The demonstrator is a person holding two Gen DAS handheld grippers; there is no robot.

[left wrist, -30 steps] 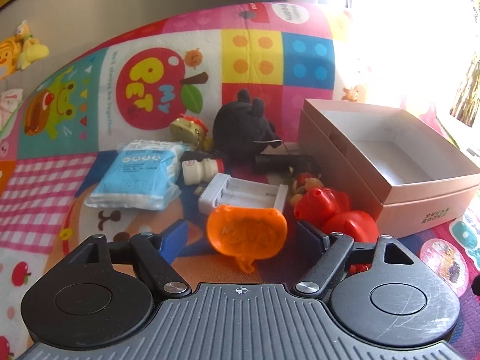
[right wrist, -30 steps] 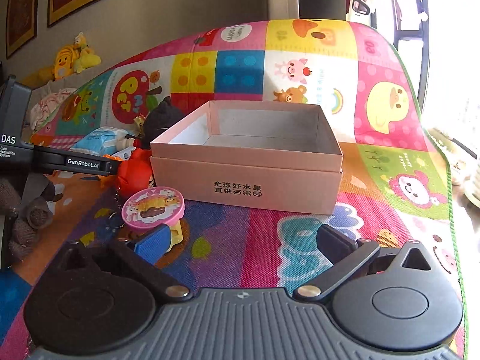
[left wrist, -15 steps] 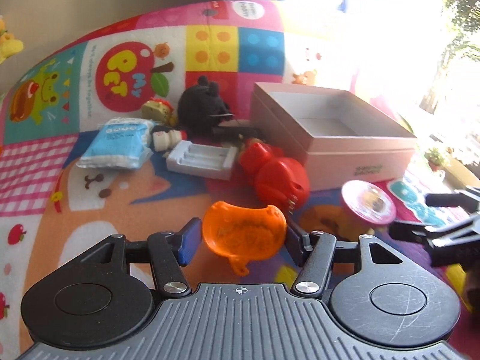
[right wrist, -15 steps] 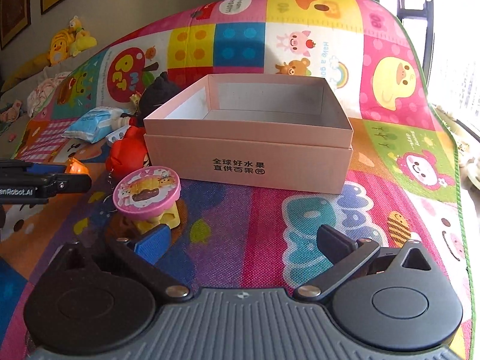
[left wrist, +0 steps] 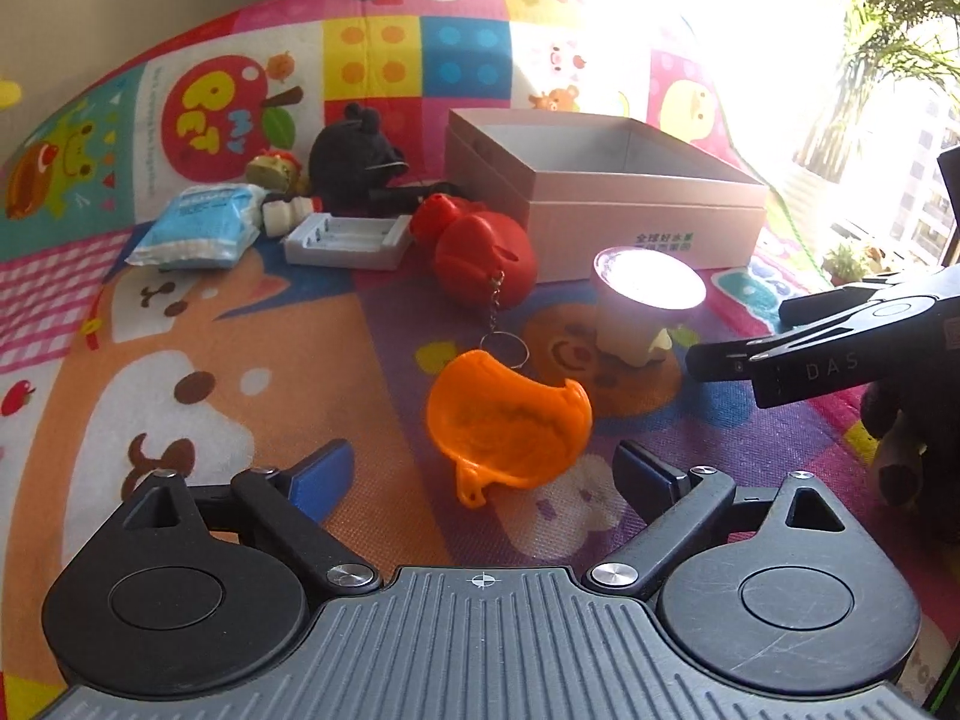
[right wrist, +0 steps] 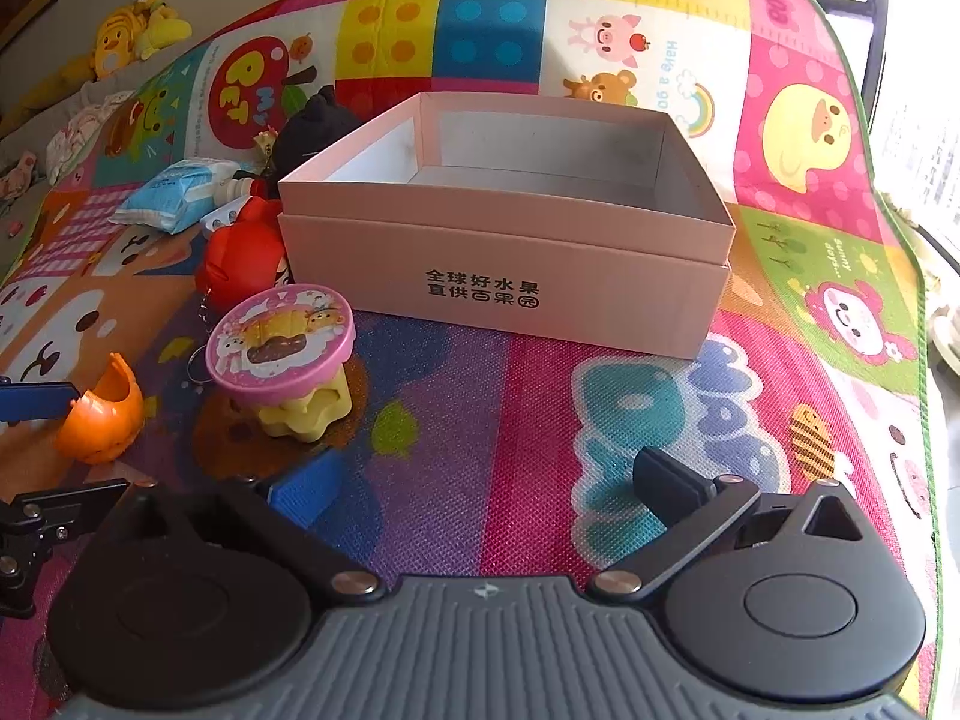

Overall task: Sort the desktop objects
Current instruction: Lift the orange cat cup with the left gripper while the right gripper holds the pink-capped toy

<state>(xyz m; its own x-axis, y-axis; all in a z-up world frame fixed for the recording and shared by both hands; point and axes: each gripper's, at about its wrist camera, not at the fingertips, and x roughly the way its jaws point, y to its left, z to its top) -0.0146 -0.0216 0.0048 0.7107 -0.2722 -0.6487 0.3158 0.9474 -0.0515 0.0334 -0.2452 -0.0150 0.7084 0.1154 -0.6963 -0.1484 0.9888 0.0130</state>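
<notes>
An orange plastic shell piece (left wrist: pixel 507 426) lies on the play mat just ahead of my left gripper (left wrist: pixel 489 474), which is open with its jaws wide and not touching it. The shell also shows in the right wrist view (right wrist: pixel 105 414). My right gripper (right wrist: pixel 480 480) is open and empty over the mat, in front of the open pink cardboard box (right wrist: pixel 504 240). A pink round-topped toy on a yellow base (right wrist: pixel 282 354) stands left of the right gripper. The box (left wrist: pixel 600 204) is empty.
Left of the box lie a red keychain toy (left wrist: pixel 486 252), a white battery holder (left wrist: pixel 348 240), a blue tissue pack (left wrist: pixel 198 228), a black plush (left wrist: pixel 360 156) and a small white bottle (left wrist: pixel 282 217). The right gripper's body (left wrist: pixel 840 348) reaches in from the right.
My left gripper carried the orange shell back and to the right, away from the pile, then opened and let it go onto the mat. The right gripper shifted slightly closer to the box.
</notes>
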